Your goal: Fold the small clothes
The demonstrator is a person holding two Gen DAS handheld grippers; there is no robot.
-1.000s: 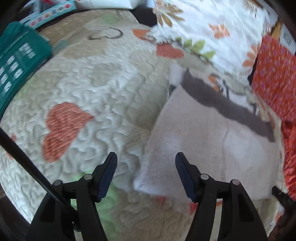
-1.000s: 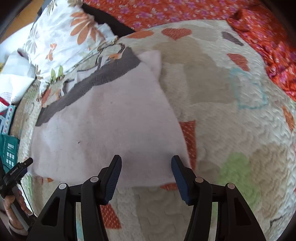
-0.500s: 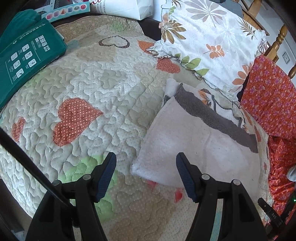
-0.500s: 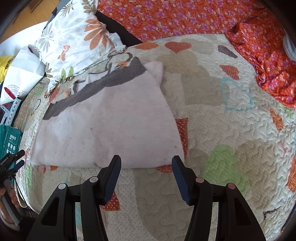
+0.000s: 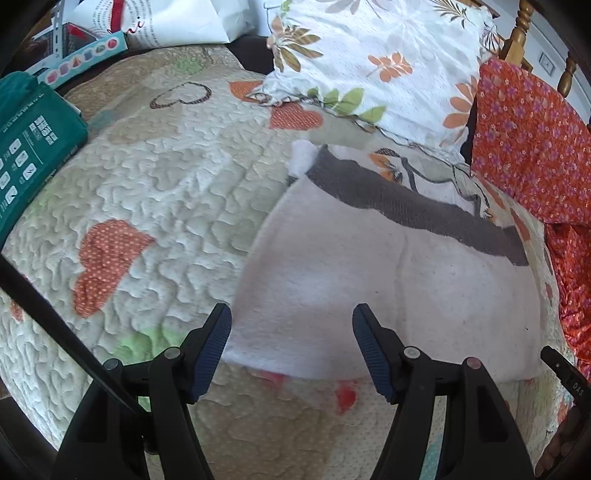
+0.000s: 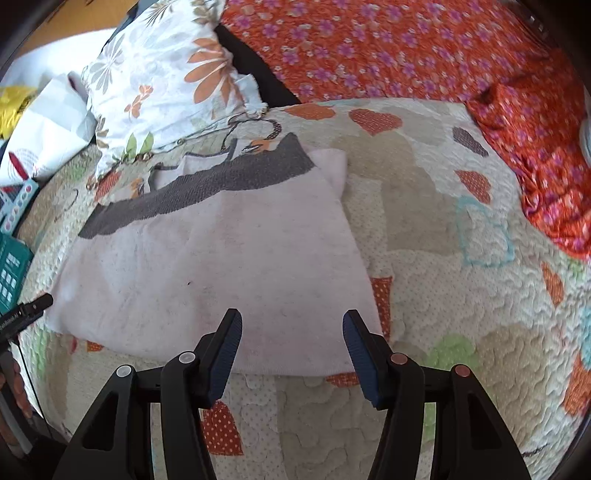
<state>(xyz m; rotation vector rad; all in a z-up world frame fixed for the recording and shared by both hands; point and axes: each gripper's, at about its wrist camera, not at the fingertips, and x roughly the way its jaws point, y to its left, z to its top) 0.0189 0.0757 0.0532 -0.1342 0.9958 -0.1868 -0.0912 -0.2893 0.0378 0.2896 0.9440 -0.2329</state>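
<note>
A pale pink garment with a dark grey band along its far edge lies folded flat on the quilted bedspread. My left gripper hangs open above the garment's near left corner, nothing between its blue pads. My right gripper is open too, above the garment's near right edge, its jaws empty. Neither gripper touches the cloth. A small white and grey piece lies just behind the garment.
A flowered pillow lies at the head of the bed. Orange flowered fabric runs along the right side. A green box and a white bag sit at the left. A wooden bedpost stands behind.
Both grippers drew back from the garment half a second ago and have since come in close over its near edge again. The garment lies as before.
</note>
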